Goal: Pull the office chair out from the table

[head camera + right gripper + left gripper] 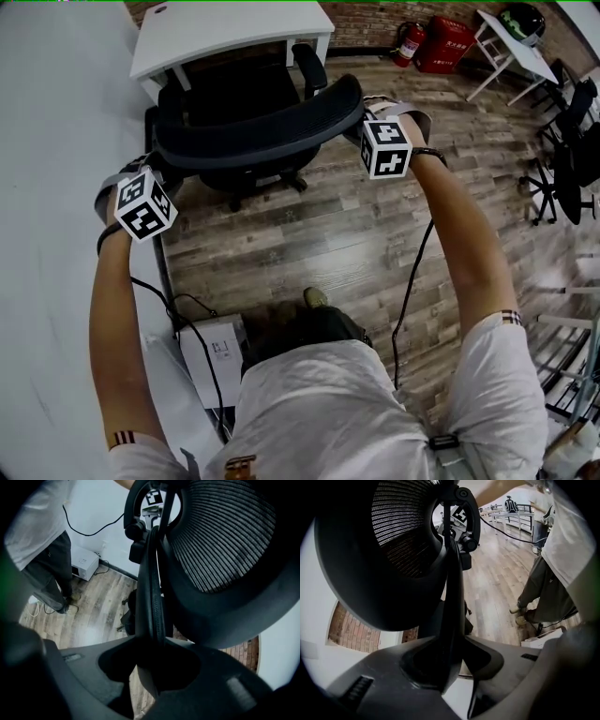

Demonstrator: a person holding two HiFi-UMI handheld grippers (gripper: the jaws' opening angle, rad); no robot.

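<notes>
Two grippers clamp the black office chair [258, 131] by the top rim of its backrest. In the head view the left gripper [150, 178] grips the rim's left end and the right gripper [367, 122] grips its right end. The chair stands on the wooden floor [309, 244] just in front of the near edge of the white table [225, 28], with its back towards the person. One armrest reaches in near the table's right front leg. A red fire extinguisher [406, 42] stands at the far edge of the floor by the brick wall. A white box [214, 356] lies on the floor by the person's feet, at the left wall.

In the left gripper view the left gripper [450, 667] has its two grey jaws closed on the thin edge of the backrest, which rises straight up between them. The mesh panel [398, 531] bulges to the left. The right gripper [461, 520] shows at the far end of the rim, and the person's trouser leg [539, 588] stands to the right.

In the right gripper view the right gripper [157, 667] likewise pinches the backrest edge between its jaws, with the mesh panel [225, 541] swelling to the right. The left gripper [149, 506] shows at the rim's far end. The white box [84, 562] sits on the floor against the wall.
</notes>
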